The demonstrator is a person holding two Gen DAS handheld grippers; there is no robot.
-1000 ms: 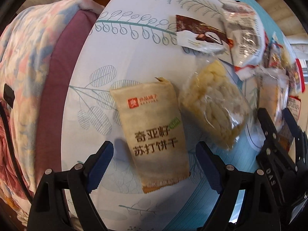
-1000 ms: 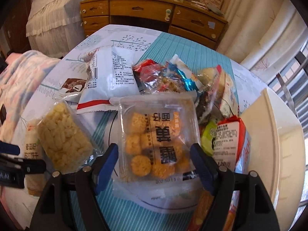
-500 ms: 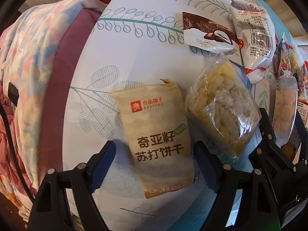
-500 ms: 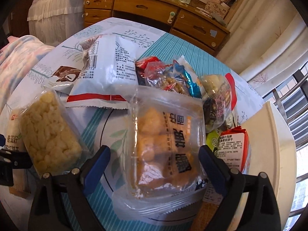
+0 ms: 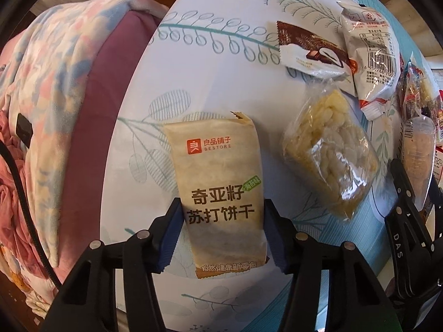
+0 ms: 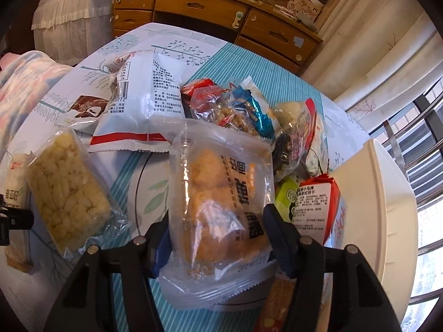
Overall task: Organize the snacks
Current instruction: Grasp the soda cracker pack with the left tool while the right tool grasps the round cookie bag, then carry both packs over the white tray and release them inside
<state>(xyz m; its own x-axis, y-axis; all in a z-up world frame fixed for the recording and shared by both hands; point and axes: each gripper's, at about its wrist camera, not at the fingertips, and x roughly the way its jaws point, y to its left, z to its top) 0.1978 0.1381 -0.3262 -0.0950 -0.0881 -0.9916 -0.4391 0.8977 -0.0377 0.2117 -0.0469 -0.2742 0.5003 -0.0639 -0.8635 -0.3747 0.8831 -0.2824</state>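
Observation:
A tan cracker packet [image 5: 216, 166] with a red logo lies flat on the leaf-print tablecloth [image 5: 210, 69]. My left gripper [image 5: 223, 227] points down over it. Its jaws are closing, and the blue pads touch the packet's two long edges near its lower half. A clear packet of golden pastries [image 6: 221, 188] stands tilted between the fingers of my right gripper [image 6: 218, 235]. Those jaws are closing too, and the pads press its sides so that the film bulges.
A clear bag of puffed rice bars [image 5: 329, 155] lies just right of the cracker packet. Behind it are a brown-and-white packet [image 5: 310, 52], a white packet [image 6: 138, 105] and a heap of small snacks [image 6: 243, 110]. A cream bin [image 6: 382, 207] stands at the right, and a blanket [image 5: 55, 83] lies at the left.
Both grippers have narrowed from wide open onto their packets. The pastry packet has tipped from lying flat to standing on edge between the right fingers. The cracker packet has stayed put.

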